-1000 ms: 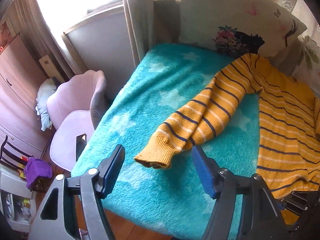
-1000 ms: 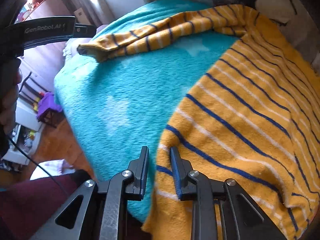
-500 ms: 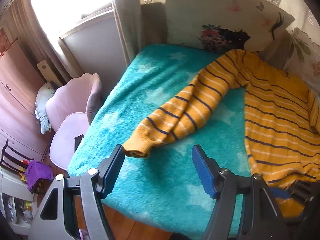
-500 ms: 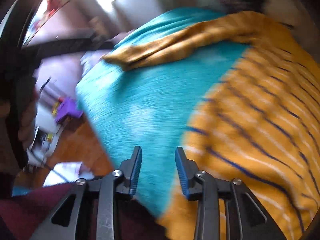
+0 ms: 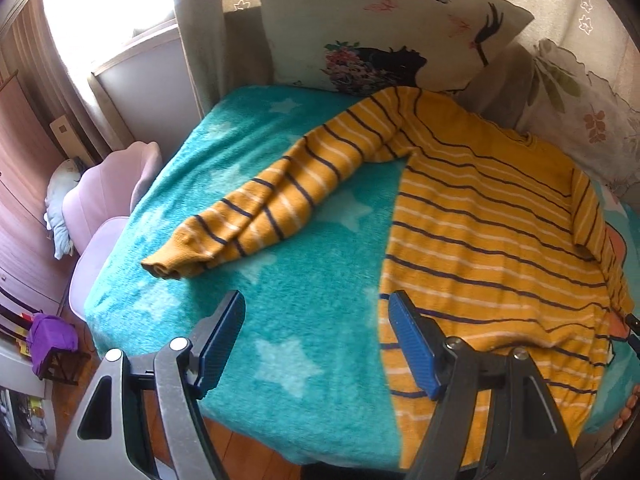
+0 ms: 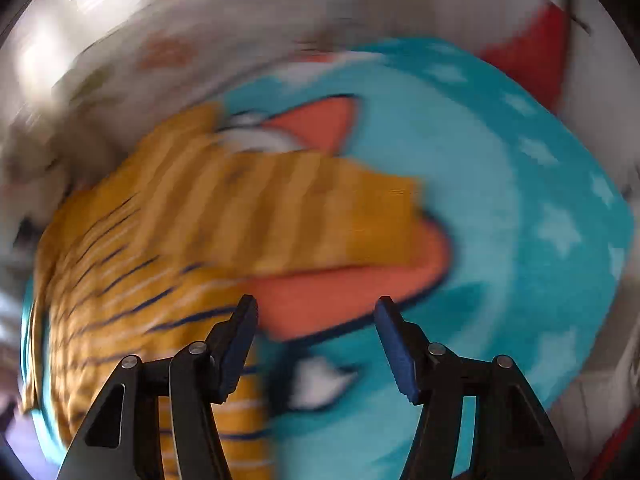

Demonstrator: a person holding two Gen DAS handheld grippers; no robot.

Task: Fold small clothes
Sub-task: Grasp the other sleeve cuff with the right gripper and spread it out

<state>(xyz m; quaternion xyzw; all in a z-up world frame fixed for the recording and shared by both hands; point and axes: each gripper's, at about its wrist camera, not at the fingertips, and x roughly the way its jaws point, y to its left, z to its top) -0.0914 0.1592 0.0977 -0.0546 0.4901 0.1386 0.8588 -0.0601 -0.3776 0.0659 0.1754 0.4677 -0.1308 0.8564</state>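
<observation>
A mustard sweater with navy and white stripes (image 5: 492, 216) lies spread on a teal star blanket (image 5: 280, 320). Its left sleeve (image 5: 256, 216) stretches out to the left, cuff nearest me. My left gripper (image 5: 316, 338) hovers over the blanket between that sleeve and the sweater's hem, jaws opening, nothing between them. The right wrist view is heavily blurred. It shows the sweater's other sleeve (image 6: 304, 216) lying across an orange patch of the blanket (image 6: 340, 300). My right gripper (image 6: 316, 340) hangs above that patch, jaws opening and empty.
A printed pillow (image 5: 396, 36) and a leaf-patterned cushion (image 5: 580, 100) stand against the back. A pink chair (image 5: 104, 216) sits left of the bed by a wooden cabinet. A purple cloth (image 5: 52, 336) hangs on a rack at lower left. Something red (image 6: 532, 52) lies past the blanket's far corner.
My right gripper let go of the sweater's hem, opened wide and swung fast to the sweater's other side. My left gripper shifted right, away from the left sleeve's cuff.
</observation>
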